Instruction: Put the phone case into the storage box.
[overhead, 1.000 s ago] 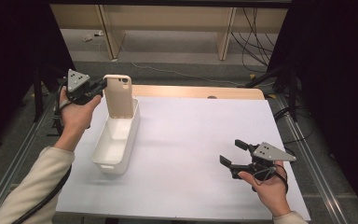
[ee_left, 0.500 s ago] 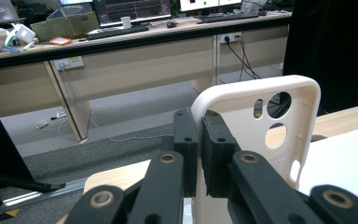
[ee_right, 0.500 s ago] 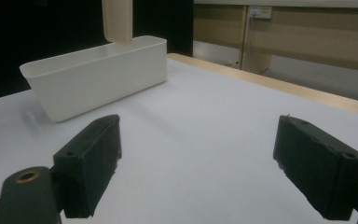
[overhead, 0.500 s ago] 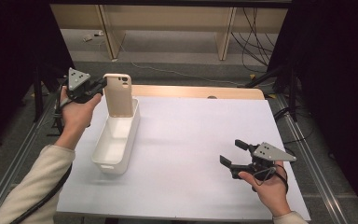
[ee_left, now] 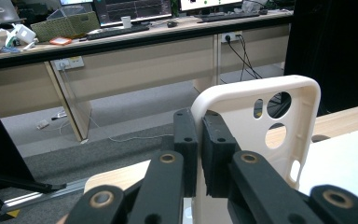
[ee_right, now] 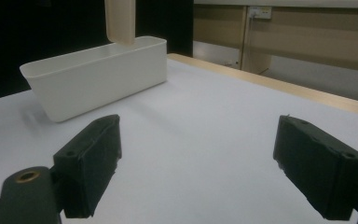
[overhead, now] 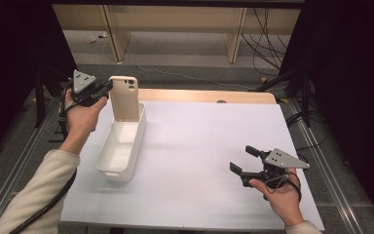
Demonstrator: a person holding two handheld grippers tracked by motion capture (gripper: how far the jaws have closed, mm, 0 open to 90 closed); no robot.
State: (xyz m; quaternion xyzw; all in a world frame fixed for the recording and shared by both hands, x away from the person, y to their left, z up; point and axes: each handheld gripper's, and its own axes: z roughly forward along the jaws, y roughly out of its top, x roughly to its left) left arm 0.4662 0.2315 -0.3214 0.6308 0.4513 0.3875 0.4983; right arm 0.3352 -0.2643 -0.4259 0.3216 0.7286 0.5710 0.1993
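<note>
Phone case (overhead: 124, 98), a cream shell of smooth moulded plastic with rounded corners and round camera holes near its top, stands upright with its lower end dipping into the far end of the white bin (overhead: 121, 146); that is where the left claw (overhead: 106, 90) keeps it. Nearest the person, though, is the right claw (overhead: 242, 160), resting low over the front right of the worktop (overhead: 199, 146) with its black jaws spread wide and nothing between them, as the right gripper view shows; it seems simply parked out of the way. The worktop itself is a flat matte white sheet over a pale wooden board whose edge shows along the far side. On its left the bin sits lengthwise, a long narrow tub of glossy white plastic with thin walls and softly rounded corners, open at the top and apparently holding nothing else. At its far end the left claw pinches the case's side edge between its ribbed black pads, seen close in the left gripper view, gripping the thin rim so the case hangs vertical, probably to slide it into the bin or lift it clear.
</note>
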